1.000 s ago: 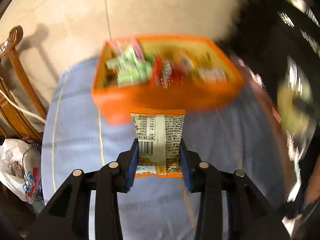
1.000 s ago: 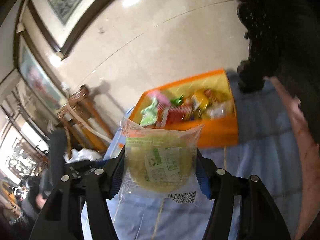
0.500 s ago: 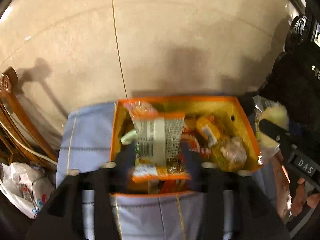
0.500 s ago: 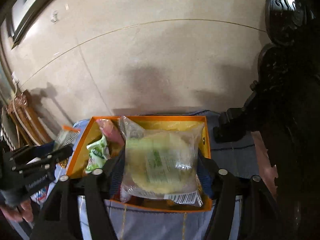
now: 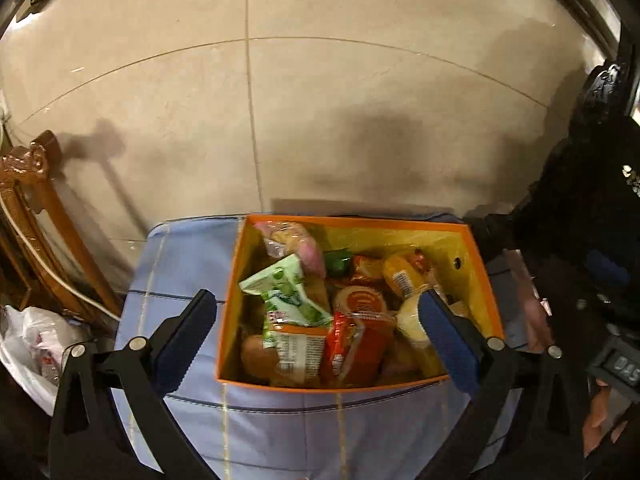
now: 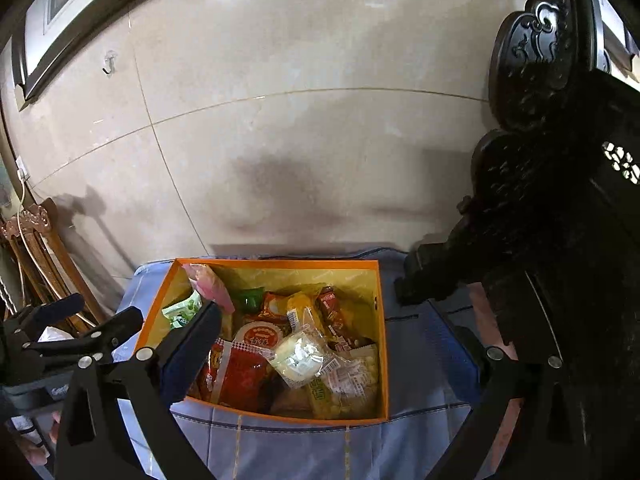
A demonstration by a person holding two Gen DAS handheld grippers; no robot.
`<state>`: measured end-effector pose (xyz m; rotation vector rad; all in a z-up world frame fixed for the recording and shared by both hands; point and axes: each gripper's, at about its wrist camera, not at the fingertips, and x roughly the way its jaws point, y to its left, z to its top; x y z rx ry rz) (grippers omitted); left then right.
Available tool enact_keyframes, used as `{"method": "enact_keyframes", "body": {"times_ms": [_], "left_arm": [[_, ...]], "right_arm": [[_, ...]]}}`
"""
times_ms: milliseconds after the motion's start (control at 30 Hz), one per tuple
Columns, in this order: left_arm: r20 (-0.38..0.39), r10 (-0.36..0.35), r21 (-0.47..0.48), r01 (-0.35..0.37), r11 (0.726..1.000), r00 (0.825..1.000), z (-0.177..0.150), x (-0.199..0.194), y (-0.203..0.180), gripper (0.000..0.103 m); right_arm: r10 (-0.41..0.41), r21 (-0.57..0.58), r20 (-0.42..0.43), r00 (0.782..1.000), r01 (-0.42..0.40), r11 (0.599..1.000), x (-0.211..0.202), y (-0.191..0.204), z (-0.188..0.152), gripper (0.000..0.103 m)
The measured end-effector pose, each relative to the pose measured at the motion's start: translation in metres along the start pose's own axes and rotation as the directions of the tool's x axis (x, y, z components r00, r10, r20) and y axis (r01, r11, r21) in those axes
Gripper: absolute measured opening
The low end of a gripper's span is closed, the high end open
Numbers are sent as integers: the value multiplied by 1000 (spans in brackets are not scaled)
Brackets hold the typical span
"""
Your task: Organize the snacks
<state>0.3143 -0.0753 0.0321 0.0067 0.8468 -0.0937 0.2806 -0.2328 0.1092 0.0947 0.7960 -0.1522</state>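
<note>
An orange box [image 5: 478, 276] with a yellow inside stands on a blue cloth and holds several snack packets; it also shows in the right wrist view [image 6: 382, 332]. The orange-edged packet with the barcode [image 5: 298, 350] lies in its near left part. The clear pack with a pale round cake [image 6: 302, 356] lies on the pile near the right side. My left gripper [image 5: 316, 332] is open and empty above the box's near edge. My right gripper [image 6: 332, 344] is open and empty above the box.
The blue cloth [image 5: 192, 264] covers a small table against a beige tiled wall. A carved wooden chair [image 5: 36, 208] and a white plastic bag [image 5: 36, 344] are at the left. Dark carved furniture [image 6: 560, 200] stands close on the right.
Both grippers opened over the box and let go. The barcode packet and the round cake pack dropped into the box.
</note>
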Motion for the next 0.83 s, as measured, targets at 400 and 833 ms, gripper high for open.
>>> {"method": "enact_keyframes", "body": {"times_ms": [400,833], "left_arm": [[15,9,43,-10,999,1000,-7,-7,4,99],[-3,18,123,-17,992,1000,-16,-12,-8,99]], "right_arm": [[-4,12,-83,997,5,1000,13,2,-11,99],[-21,-27,-106,994,18,999,15,6,-16,99]]}}
